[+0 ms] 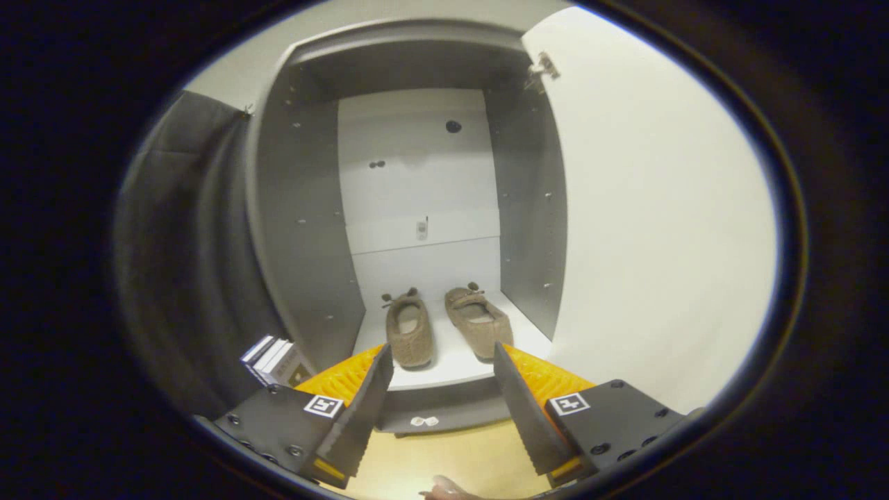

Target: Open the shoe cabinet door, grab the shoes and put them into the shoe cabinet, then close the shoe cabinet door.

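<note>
The shoe cabinet (305, 229) stands open ahead, grey inside with a white back panel. Its white door (660, 229) is swung wide to the right, a hinge showing at its top. Two tan-brown slip-on shoes sit side by side on the white bottom shelf (451, 368): the left shoe (409, 332) and the right shoe (479, 316), toes toward the back. My gripper (440, 354) is open and holds nothing. Its fingers stand just in front of the shelf edge, with the shoes beyond them.
A dark cloth wall (187, 264) hangs left of the cabinet. A small stack of boxes (272, 361) sits at the cabinet's lower left. The floor (444, 458) below is light wood, and part of a hand (444, 489) shows beneath the fingers.
</note>
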### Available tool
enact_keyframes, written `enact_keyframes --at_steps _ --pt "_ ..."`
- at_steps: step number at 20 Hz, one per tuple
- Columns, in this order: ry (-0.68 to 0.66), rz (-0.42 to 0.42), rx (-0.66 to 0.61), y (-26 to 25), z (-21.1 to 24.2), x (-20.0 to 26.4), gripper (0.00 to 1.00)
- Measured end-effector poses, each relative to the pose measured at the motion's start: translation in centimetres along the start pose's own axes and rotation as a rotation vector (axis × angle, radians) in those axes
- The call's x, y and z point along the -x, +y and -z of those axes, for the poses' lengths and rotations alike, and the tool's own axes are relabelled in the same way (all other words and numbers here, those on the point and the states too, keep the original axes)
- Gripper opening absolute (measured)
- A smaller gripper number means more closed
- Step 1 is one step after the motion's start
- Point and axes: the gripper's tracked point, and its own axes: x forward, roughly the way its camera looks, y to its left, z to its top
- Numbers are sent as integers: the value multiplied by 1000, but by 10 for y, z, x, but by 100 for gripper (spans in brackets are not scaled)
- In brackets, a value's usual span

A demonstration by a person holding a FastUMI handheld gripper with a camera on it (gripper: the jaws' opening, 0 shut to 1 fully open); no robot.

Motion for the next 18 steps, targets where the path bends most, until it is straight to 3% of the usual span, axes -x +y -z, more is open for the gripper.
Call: enact_keyframes --at_steps 3,4,7,14,18 --pt "-20 6 -2 -6 5 57 94" --pt "-31 23 -3 -14 5 74 97" --pt "-62 84 -50 -45 -1 120 97" --pt "-150 259 -83 -146 -21 190 96" --pt "-185 314 -71 -221 -40 217 96"
